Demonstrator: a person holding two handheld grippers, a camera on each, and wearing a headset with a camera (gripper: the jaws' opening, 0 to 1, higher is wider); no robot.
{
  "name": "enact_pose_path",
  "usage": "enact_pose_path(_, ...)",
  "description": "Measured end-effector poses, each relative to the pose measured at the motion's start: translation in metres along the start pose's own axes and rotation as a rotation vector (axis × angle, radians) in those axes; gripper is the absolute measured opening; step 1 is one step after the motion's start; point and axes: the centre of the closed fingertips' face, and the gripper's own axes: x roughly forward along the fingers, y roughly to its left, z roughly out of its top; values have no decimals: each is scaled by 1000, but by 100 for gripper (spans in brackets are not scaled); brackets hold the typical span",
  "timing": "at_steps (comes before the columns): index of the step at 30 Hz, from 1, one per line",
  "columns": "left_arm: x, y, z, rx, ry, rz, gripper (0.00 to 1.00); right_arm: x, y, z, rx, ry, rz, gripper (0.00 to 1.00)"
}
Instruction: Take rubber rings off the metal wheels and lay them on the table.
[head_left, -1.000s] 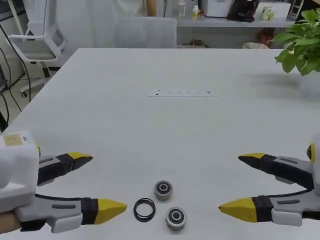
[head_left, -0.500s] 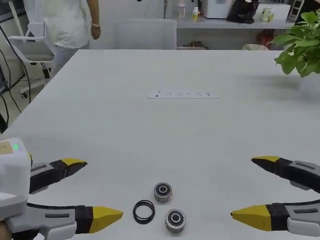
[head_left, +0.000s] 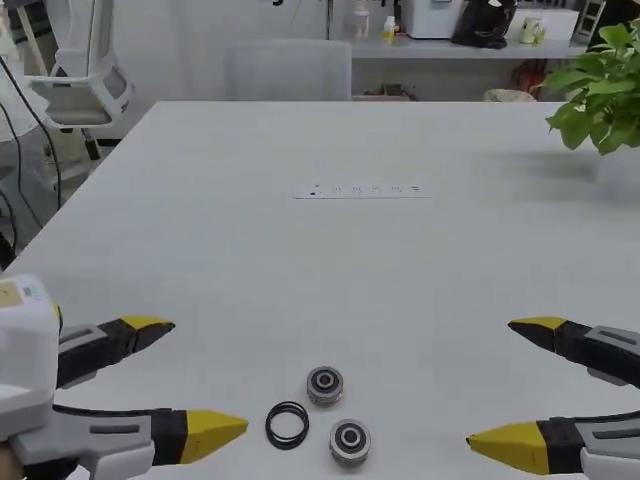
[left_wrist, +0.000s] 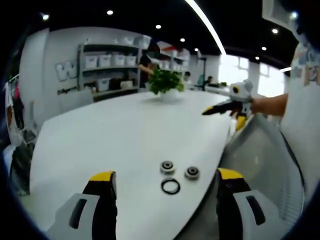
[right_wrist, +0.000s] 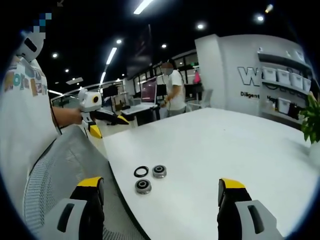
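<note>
- L hand-held gripper: jaws wide, empty, 9 o'clock of parts.
- R hand-held gripper: jaws wide, empty, 3 o'clock.
- Rubber rings flat on worktop, betw. grippers.
- Far wheel 1 o'clock of rings, near wheel 4 o'clock.

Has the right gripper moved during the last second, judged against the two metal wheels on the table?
Yes. In the head view the right gripper has drawn back to the right, away from the metal wheels, which kept their place.
</note>
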Motion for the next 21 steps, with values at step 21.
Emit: enact_pose_path(21, -2, 3, -7, 21, 22, 12, 88, 2, 2, -4, -28, 29, 8, 97)
